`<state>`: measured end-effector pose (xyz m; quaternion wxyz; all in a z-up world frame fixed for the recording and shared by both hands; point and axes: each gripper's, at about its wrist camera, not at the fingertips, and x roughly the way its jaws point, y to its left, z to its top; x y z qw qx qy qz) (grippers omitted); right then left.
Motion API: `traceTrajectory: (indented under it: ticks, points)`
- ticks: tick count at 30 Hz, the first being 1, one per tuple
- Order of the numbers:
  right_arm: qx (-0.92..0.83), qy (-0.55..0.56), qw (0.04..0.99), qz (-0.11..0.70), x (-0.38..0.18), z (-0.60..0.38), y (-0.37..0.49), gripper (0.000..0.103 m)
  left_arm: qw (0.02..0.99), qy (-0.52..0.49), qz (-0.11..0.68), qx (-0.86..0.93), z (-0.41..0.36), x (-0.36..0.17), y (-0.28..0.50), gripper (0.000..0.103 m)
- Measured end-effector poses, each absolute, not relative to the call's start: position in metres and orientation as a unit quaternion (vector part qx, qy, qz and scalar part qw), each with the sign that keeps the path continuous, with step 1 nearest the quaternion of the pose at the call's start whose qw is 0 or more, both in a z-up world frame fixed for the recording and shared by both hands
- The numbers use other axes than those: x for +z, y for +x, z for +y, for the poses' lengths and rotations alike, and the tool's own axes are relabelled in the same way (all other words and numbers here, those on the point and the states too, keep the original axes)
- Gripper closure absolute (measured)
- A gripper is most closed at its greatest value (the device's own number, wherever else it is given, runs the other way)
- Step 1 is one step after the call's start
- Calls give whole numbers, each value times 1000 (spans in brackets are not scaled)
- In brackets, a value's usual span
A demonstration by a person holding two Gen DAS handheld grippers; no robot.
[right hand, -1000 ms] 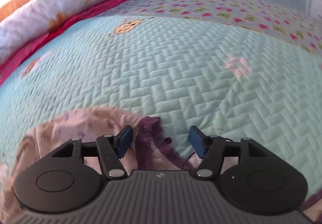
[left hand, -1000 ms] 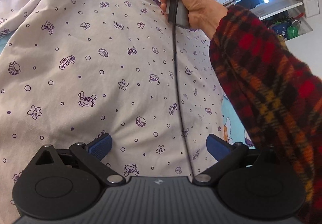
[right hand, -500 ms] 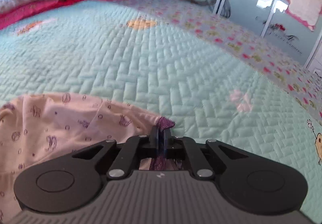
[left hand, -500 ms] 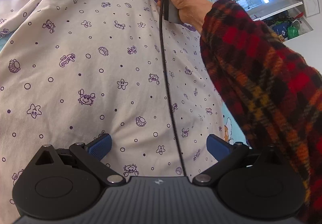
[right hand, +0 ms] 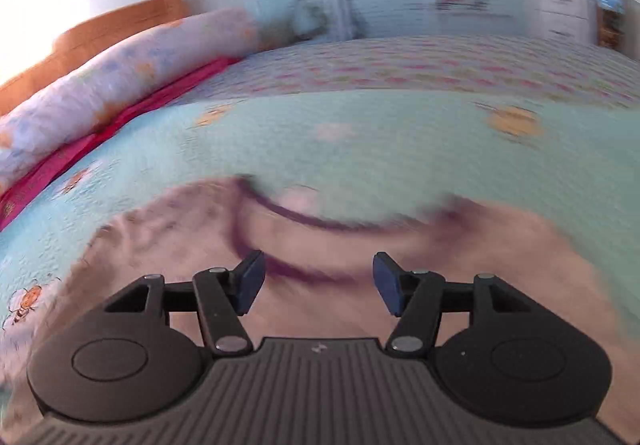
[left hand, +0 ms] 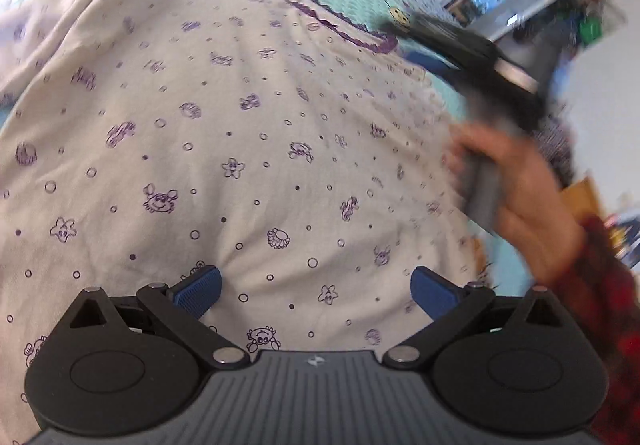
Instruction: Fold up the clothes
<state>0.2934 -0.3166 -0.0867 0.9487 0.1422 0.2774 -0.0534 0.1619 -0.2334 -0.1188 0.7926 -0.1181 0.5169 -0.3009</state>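
The pale pink cotton garment printed with small purple sea creatures (left hand: 248, 149) is seen spread wide over the turquoise quilted bedspread (right hand: 360, 133). Its purple frilled trim (left hand: 320, 19) runs along the far edge in the left wrist view and appears as a blurred curved band (right hand: 304, 221) just ahead of the right tool. A sleeve-like part is bunched at the upper left of the left view. No crisp crease or stacked layer is made out; whether a fold lies beneath the visible surface cannot be told.

The left gripper (left hand: 316, 289) is held just above the cloth with its blue pads wide apart; nothing is gripped. The right gripper (right hand: 318, 281) is likewise spread, with only fabric and trim seen beyond the gap and nothing clamped. The hand (left hand: 516, 197) on the right tool's grey handle, with a red plaid sleeve (left hand: 600, 309) at the wrist, is recorded blurred at the garment's right edge, so motion is judged.

Judgement: the garment lies flat and largely open, not in a compact folded form. Folds are judged outstanding. The scene fits either laying-out or a pause between folds.
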Motion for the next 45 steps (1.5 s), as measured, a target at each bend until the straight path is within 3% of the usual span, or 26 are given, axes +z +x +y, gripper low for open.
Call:
traceTrajectory:
  ticks: [4, 8, 21, 23, 24, 25, 27, 31, 41, 44, 45]
  points:
    - [-149, 181, 941, 244, -76, -383, 195, 39, 825, -48, 490, -278, -252, -121, 144, 0]
    - [-195, 164, 929, 268, -71, -436, 155, 39, 849, 8, 465, -251, -267, -125, 128, 0]
    - [-125, 183, 917, 333, -116, -452, 273, 39, 868, 49, 439, -229, -285, -132, 131, 0]
    - [-116, 170, 917, 342, -121, -447, 278, 54, 867, 48, 438, -231, -285, -132, 131, 0]
    - [-111, 164, 917, 346, -123, -445, 281, 89, 867, 47, 438, -233, -285, -131, 131, 0]
    - [-108, 166, 916, 349, -124, -443, 281, 101, 867, 46, 437, -234, -285, -131, 132, 0]
    - [-119, 153, 917, 347, -120, -439, 279, 101, 867, 45, 437, -235, -285, -132, 132, 0]
    - [-163, 9, 926, 339, -112, -413, 280, 101, 868, 47, 435, -236, -285, -132, 132, 0]
    - [-91, -228, 913, 326, -132, -329, 274, 100, 868, 50, 435, -236, -285, -132, 132, 0]
    - [-70, -293, 899, 318, -138, -305, 272, 92, 868, 50, 435, -236, -285, -132, 132, 0]
    - [-77, -282, 903, 314, -136, -307, 271, 81, 868, 50, 435, -236, -285, -132, 132, 0]
